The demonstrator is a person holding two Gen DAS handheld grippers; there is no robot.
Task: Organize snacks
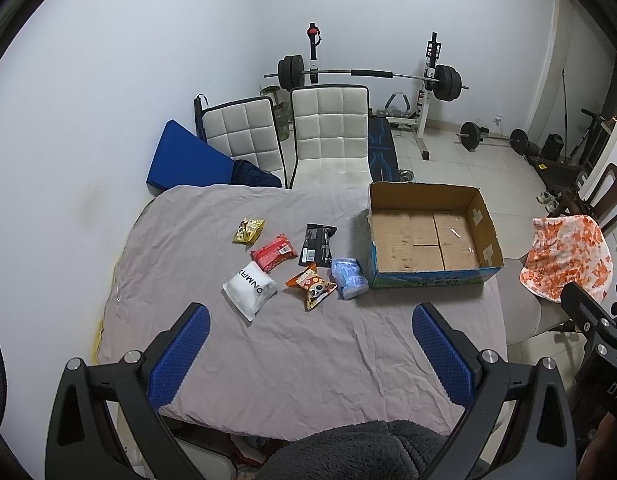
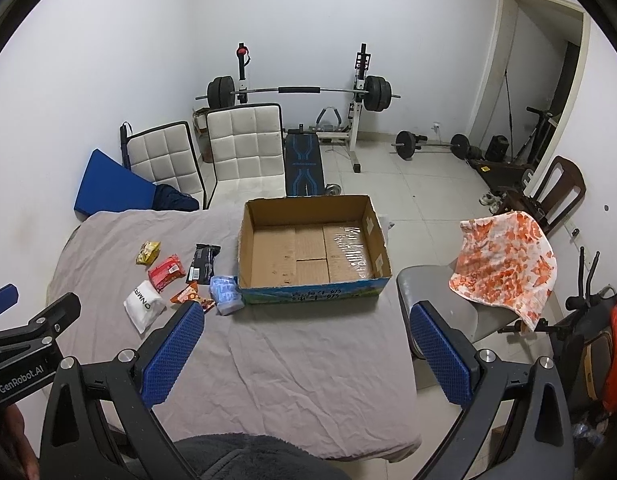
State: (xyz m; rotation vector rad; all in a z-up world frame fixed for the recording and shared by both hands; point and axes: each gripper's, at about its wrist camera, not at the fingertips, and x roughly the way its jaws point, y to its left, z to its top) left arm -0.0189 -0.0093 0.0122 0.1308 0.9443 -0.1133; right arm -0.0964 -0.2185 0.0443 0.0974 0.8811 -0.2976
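Observation:
Several snack packs lie on a grey cloth-covered table [image 1: 300,344]: a yellow pack [image 1: 248,231], a red pack [image 1: 274,257], a black pack [image 1: 318,245], a white pouch [image 1: 250,289], an orange panda pack [image 1: 311,286] and a pale blue pack [image 1: 349,278]. An empty open cardboard box [image 1: 428,236] stands to their right. My left gripper [image 1: 310,320] hangs open above the near table, short of the snacks. My right gripper [image 2: 306,318] is open too, in front of the box [image 2: 312,250]. Nothing sits between either pair of fingers.
Two white padded chairs [image 1: 328,132] stand behind the table beside a blue pad [image 1: 188,156]. A grey chair with an orange-patterned cloth [image 2: 504,264] is at the right. A barbell rack [image 2: 300,92] and weights fill the back. A dark fleece sleeve [image 1: 368,452] shows at the bottom edge.

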